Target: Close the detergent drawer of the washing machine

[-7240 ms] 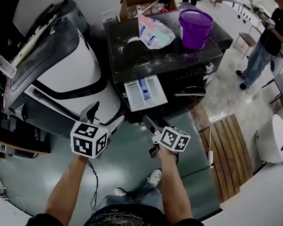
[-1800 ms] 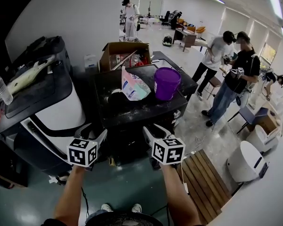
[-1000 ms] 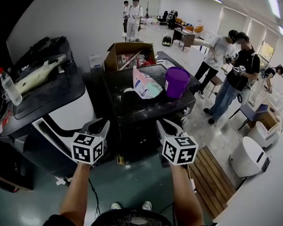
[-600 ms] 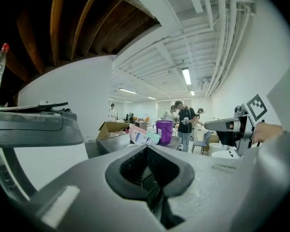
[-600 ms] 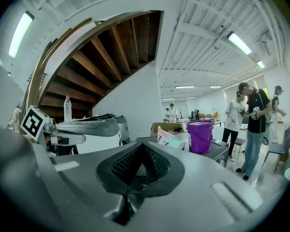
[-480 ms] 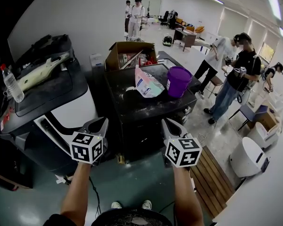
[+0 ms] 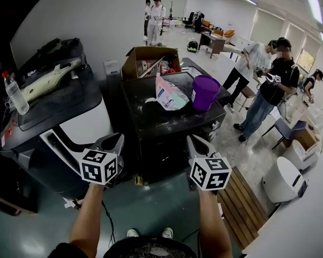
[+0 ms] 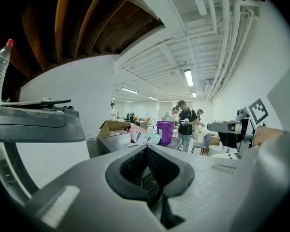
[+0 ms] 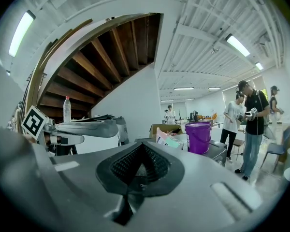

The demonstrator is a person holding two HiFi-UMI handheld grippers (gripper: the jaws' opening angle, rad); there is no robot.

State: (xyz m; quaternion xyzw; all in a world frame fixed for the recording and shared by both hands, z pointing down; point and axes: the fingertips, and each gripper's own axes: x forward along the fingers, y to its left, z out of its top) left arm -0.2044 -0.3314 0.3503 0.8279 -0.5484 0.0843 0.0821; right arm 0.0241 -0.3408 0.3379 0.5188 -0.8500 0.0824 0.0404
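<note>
Both claws are pinched shut on nothing. The left gripper (image 7: 112, 141) hangs near the person, in front of a grey machine (image 7: 64, 117) at the left. The black washing machine (image 7: 161, 144) stands farther off in the middle. Its front is dark and no detergent drawer sticks out, so it looks closed. The right gripper (image 7: 196, 144) hangs to its right. The shadow could hide a drawer left slightly proud, and a checking nudge aimed high might knock the purple bucket (image 7: 205, 92) on top.

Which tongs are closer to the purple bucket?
Right. The right tongs are almost straight in front of the purple bucket; the left tongs are farther to its left.
</note>
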